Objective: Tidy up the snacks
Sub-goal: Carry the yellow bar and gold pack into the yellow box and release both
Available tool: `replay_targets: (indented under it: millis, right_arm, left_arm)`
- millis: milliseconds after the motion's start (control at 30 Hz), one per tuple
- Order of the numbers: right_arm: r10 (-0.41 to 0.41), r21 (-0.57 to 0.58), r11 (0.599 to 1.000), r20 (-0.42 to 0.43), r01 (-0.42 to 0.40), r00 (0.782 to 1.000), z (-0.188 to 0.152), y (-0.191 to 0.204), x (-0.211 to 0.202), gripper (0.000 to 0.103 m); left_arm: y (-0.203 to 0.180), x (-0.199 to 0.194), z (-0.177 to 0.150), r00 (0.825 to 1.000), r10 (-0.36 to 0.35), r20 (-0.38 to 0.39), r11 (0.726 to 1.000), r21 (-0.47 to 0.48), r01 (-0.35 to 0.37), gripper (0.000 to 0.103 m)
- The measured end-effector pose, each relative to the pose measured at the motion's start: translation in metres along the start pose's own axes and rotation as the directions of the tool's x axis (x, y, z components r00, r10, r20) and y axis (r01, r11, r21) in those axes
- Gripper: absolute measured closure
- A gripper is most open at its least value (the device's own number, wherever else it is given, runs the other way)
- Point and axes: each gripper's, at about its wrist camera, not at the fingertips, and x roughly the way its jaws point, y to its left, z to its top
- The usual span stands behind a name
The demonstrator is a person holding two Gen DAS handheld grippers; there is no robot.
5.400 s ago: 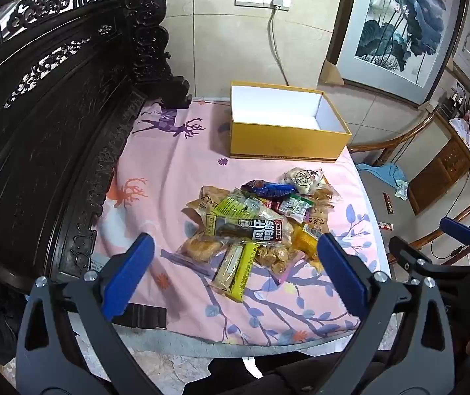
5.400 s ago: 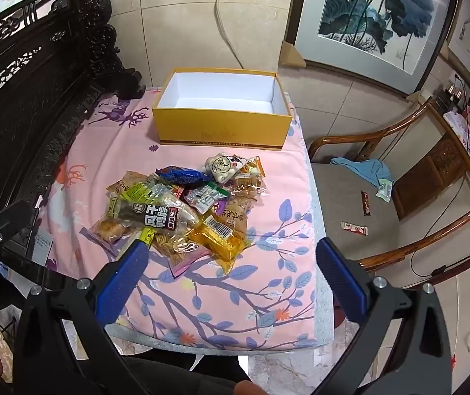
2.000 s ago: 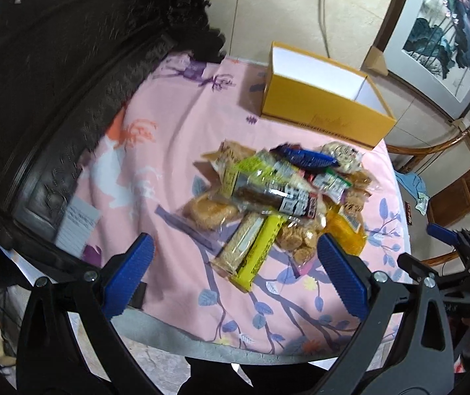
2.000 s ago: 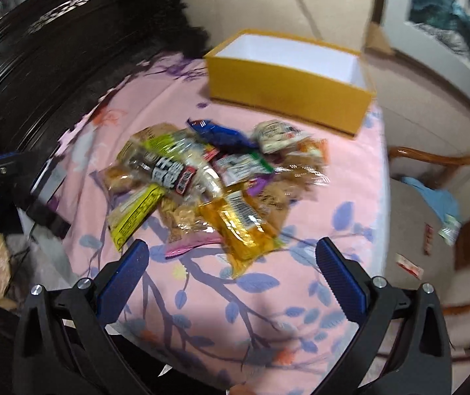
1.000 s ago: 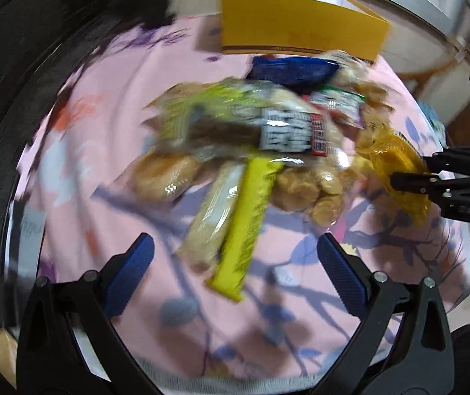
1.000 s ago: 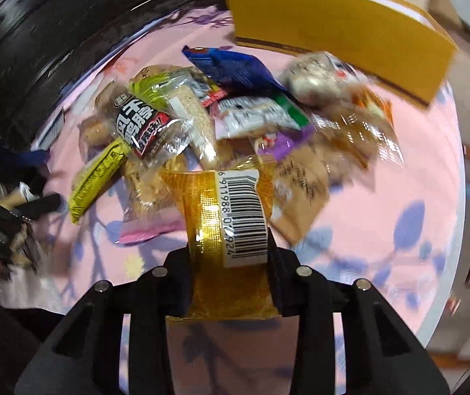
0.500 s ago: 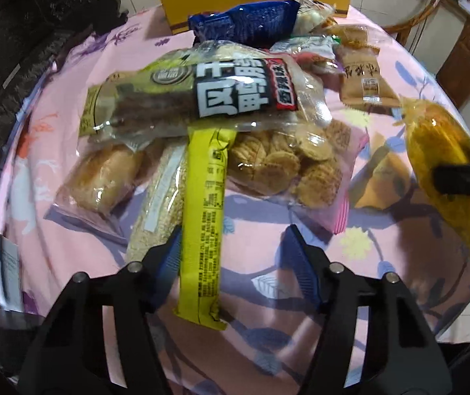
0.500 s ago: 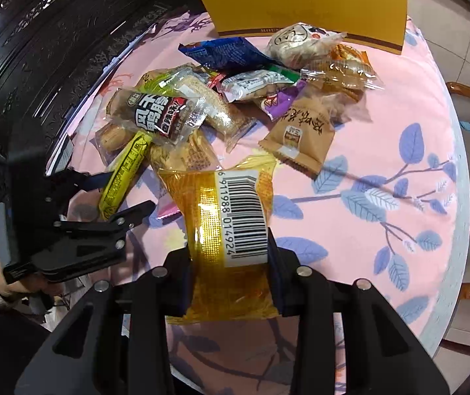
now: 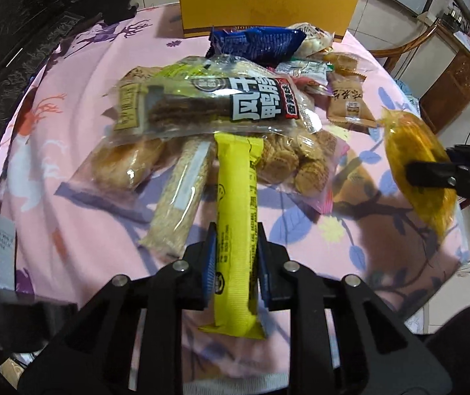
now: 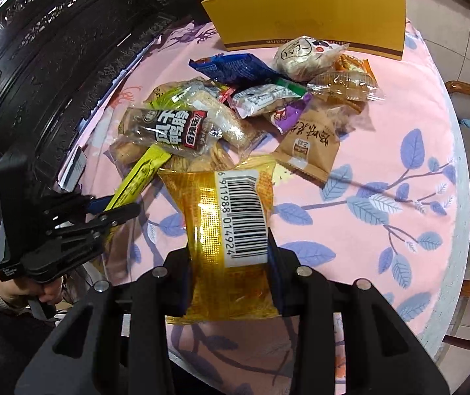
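Both grippers grip snacks beside the pile.
Left gripper point(image 9: 236, 256) clamps the yellow bar point(image 9: 236, 227), long axis toward 12 o'clock; right gripper point(image 10: 230, 263) pinches the gold packet point(image 10: 231, 247), probably lifted; bare cloth point(image 10: 383, 151) at 3 o'clock.

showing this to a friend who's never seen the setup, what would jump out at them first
Most likely the two snacks already gripped: the left tongs are shut on a long yellow snack bar at the near edge of the pile, and the right tongs clamp a golden packet with a big barcode. Behind them, a heap of mixed snack packets covers the pink floral cloth before a yellow box.
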Motion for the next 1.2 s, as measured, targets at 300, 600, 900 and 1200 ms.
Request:
replay_targets:
  millis: [300,600,900,1200]
  right_arm:
    - [0.028,-0.021,0.999,0.049,-0.027,0.998,0.018,0.007,-0.018,0.066]
    - [0.025,-0.053,0.999,0.207,-0.015,0.978,0.072,0.004,-0.061,0.066]
    - [-0.052,-0.038,0.997,0.400,0.073,0.915,0.183,-0.027,-0.097,0.066]
    - [-0.129,-0.035,0.985,0.510,0.170,0.851,0.295,-0.056,-0.107,0.066]
  left_arm:
    - [0.002,-0.060,0.017,0.995,-0.011,0.096,1.000,0.002,0.011,0.081]
    - [-0.006,-0.101,0.108,0.944,-0.078,0.322,0.997,0.000,0.082,0.081]
    - [-0.008,-0.098,0.257,0.880,-0.138,0.454,0.990,0.045,0.132,0.081]
    - [-0.013,-0.076,0.378,0.871,-0.095,0.482,0.995,0.082,0.063,0.081]
